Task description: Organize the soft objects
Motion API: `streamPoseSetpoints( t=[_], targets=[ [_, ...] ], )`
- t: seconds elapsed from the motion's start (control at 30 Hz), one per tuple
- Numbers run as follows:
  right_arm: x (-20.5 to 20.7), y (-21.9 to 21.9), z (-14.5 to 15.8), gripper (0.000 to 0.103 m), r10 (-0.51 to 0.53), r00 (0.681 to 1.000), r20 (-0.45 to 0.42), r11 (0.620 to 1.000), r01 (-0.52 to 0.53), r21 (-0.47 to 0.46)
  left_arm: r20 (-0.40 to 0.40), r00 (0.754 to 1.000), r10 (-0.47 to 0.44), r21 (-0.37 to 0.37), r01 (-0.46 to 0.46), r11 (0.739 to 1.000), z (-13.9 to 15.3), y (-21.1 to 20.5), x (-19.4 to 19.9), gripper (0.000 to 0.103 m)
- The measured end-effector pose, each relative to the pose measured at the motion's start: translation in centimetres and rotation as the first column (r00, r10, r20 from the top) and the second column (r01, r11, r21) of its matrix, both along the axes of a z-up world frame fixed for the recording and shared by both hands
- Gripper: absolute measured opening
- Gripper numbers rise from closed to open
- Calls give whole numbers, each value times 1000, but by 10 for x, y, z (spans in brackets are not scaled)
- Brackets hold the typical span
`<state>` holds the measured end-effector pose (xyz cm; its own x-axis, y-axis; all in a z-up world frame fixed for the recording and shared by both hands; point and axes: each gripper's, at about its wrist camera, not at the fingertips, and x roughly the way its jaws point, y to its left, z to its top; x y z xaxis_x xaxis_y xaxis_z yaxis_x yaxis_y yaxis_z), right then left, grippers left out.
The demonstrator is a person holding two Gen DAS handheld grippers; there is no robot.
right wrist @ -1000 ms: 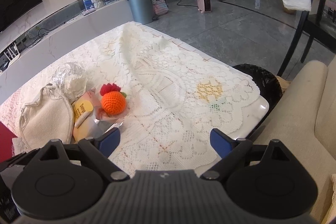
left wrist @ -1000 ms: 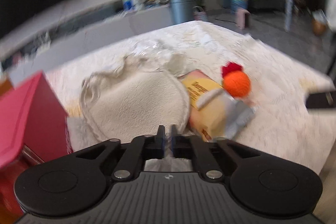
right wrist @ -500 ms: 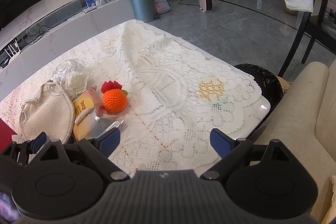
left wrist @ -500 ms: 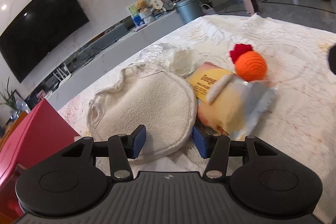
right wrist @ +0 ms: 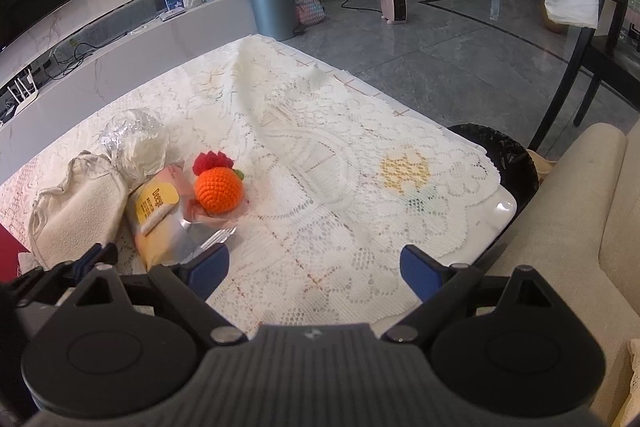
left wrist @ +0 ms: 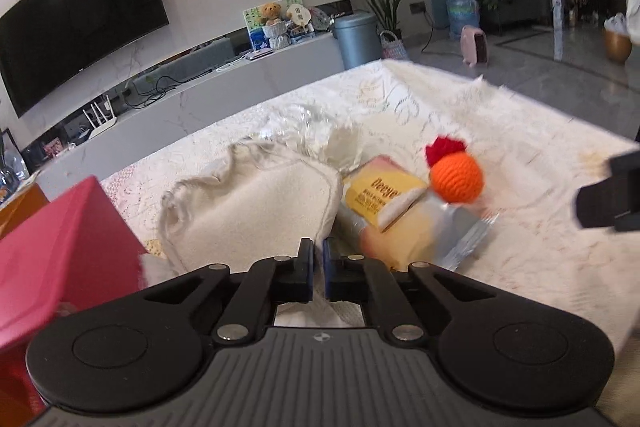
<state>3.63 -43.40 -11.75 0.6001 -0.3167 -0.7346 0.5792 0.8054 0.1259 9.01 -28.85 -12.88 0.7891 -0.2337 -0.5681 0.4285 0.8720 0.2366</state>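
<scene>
A cream cloth pouch (left wrist: 256,207) lies on the lace-covered table (right wrist: 340,155), also seen from the right wrist (right wrist: 76,211). My left gripper (left wrist: 318,255) is shut, its tips pinching the pouch's near right edge. Right of the pouch lies a yellow wipes packet (left wrist: 384,215) with an orange crochet ball (left wrist: 456,177) resting on its far end. A crumpled clear bag (left wrist: 320,139) with something white inside sits behind them. My right gripper (right wrist: 314,263) hangs open over bare lace, right of the packet (right wrist: 160,223) and the ball (right wrist: 218,191), nothing between its fingers.
A red box (left wrist: 60,247) stands close on the left of the pouch. The table's right corner meets a black bin (right wrist: 504,155) and a beige sofa (right wrist: 580,227). The right gripper shows as a dark blur (left wrist: 612,191) at the left view's right edge.
The left gripper's jaws stood open around the pouch's near edge half a second ago and have now shut on it. The right gripper has not moved.
</scene>
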Motion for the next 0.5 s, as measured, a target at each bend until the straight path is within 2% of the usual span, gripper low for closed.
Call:
streamPoseSetpoints(
  t=[0.1,0.2,0.33,0.37,0.4,0.43,0.47,0.5],
  targets=[
    [0,0,0,91,-3,1000,-5,1000,3,-7,-39,998,-44,-67,42,997,20,14,-12,5],
    [1,2,1,91,0,1000,-10,1000,0,-14,-126,988,-87,-168,65,984,37,34,-20,5],
    [-1,2,2,91,4,1000,-6,1000,-4,-19,-269,949,-165,-314,76,946,45,55,-24,8],
    [-2,2,2,91,2,1000,-5,1000,-2,-18,-285,943,-172,-329,73,942,42,56,-23,12],
    [-2,1,3,91,0,1000,-4,1000,0,-16,-278,947,-162,-319,68,945,39,55,-23,24],
    [-3,1,3,91,-2,1000,-3,1000,2,-14,-258,956,-138,-282,62,958,34,50,-23,32],
    [-3,1,3,91,-4,1000,-3,1000,4,-14,-224,970,-91,-220,40,975,30,42,-24,50],
    [-2,1,3,91,-2,1000,-3,1000,2,-15,-177,983,-48,-158,20,987,24,36,-25,60]
  ],
)
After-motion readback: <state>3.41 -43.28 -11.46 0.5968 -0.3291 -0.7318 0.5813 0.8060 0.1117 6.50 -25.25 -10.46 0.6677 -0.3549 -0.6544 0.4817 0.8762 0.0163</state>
